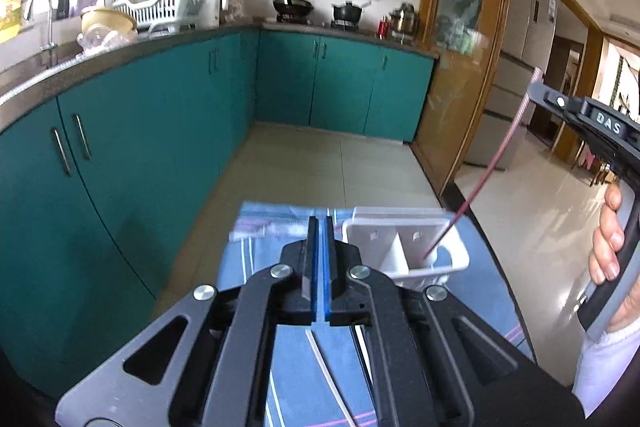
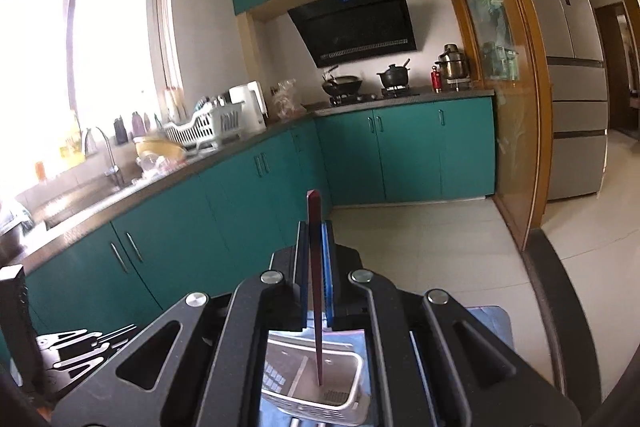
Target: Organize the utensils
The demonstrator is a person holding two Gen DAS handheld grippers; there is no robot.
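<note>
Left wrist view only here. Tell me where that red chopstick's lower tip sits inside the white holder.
Observer: The red chopstick has its tip down in the white holder, near the slotted floor on the side right of the divider.
Operator: Report the right gripper's grip.
Observer: The right gripper is shut on the chopstick, whose top end pokes above the fingertips.
Operator: Say what lies left of it.
Observer: Black tools lie there, on a surface I can't make out.
</note>
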